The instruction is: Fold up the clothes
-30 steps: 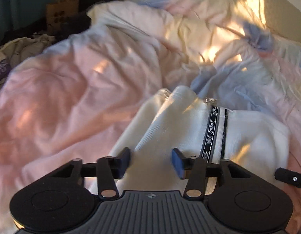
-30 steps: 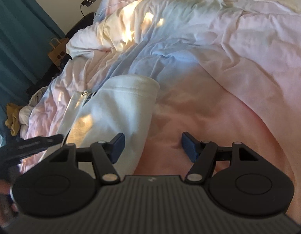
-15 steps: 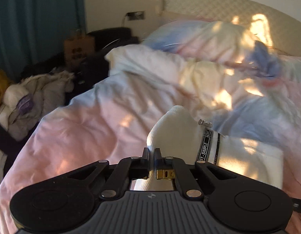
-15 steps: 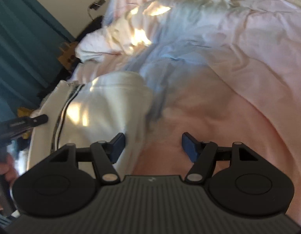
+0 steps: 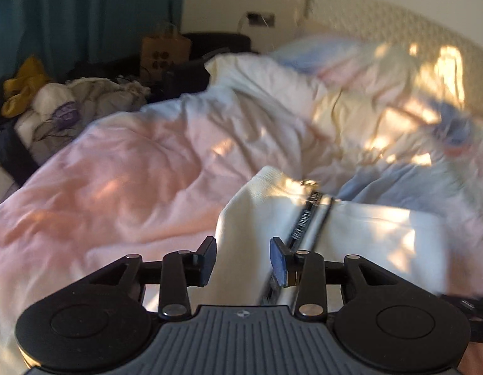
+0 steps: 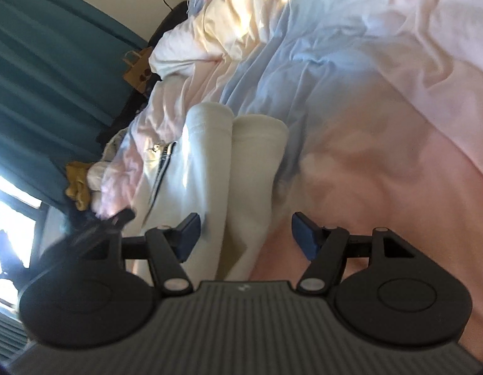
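Meanwhile, we hover both grippers over a cream zip-up garment (image 5: 360, 237) lying folded on the pink duvet (image 5: 116, 181).

Our left gripper (image 5: 243, 261) stands partly open, holding nothing, the cloth's edge between its fingers; our right gripper (image 6: 243, 234) gapes wide, empty, the folded sleeves just ahead, seemingly readied for another fold.

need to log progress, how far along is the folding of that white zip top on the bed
Mostly done by the look of it: the white zip top lies on the pink duvet as a compact bundle, its layers doubled over in the right wrist view. Nothing is in hand: the left gripper and right gripper are both open around its near edge. Left: perhaps a final tidy; other clothes wait beside the bed.
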A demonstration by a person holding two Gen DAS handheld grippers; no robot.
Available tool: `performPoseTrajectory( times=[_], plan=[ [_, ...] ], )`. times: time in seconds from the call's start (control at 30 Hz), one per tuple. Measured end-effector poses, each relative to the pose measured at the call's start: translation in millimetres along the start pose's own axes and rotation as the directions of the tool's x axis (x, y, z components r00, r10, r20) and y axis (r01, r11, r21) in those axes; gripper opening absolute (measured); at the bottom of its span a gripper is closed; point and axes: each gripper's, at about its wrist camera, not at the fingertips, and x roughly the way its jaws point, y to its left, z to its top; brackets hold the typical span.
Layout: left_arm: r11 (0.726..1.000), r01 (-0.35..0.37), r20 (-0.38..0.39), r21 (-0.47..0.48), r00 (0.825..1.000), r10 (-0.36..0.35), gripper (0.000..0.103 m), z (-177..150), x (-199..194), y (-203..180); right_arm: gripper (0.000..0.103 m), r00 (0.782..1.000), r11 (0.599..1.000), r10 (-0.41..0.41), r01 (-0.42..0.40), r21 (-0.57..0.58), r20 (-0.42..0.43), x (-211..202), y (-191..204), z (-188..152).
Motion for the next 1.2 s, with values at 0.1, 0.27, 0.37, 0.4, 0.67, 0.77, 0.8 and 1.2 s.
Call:
performPoseTrajectory(
  times=[0.1,0.27,0.37,0.4,0.67,0.77,0.8,1.2],
  plan=[
    [0.995,-0.013,0.047,-0.103,0.999,0.018,0.049,-26,-68,5,0.067,0.995,0.994,0.084,-0.080,0.077,-0.049,5,-5,10],
    [0.958,-0.098,0.032,-0.270,0.993,0.111,0.053,-101,-187,19,0.068,0.982,0.979,0.170,-0.158,0.125,-0.086,9,-3,21],
    [0.889,-0.124,0.028,-0.441,0.988,0.152,0.058,-160,-254,29,0.068,0.969,0.967,0.211,-0.188,0.170,-0.125,18,-6,29],
    [0.861,-0.123,0.033,-0.494,0.987,0.160,0.058,-179,-273,32,0.068,0.967,0.964,0.217,-0.191,0.184,-0.131,21,-7,31],
    [0.649,-0.174,0.039,-0.740,0.953,0.300,0.059,-288,-366,59,0.039,0.984,0.992,0.124,-0.118,0.053,-0.127,40,15,31],
    [0.637,-0.224,0.030,-0.738,0.932,0.362,0.059,-290,-368,68,0.020,0.992,0.995,0.081,-0.085,-0.043,-0.093,37,27,28],
    [0.643,-0.233,0.032,-0.730,0.927,0.373,0.059,-288,-367,70,0.016,0.994,0.994,0.070,-0.076,-0.073,-0.082,34,31,28],
    [0.668,-0.289,0.064,-0.685,0.890,0.450,0.059,-283,-359,73,0.010,0.954,0.952,0.280,-0.262,-0.158,0.108,-3,54,47]
  ],
)
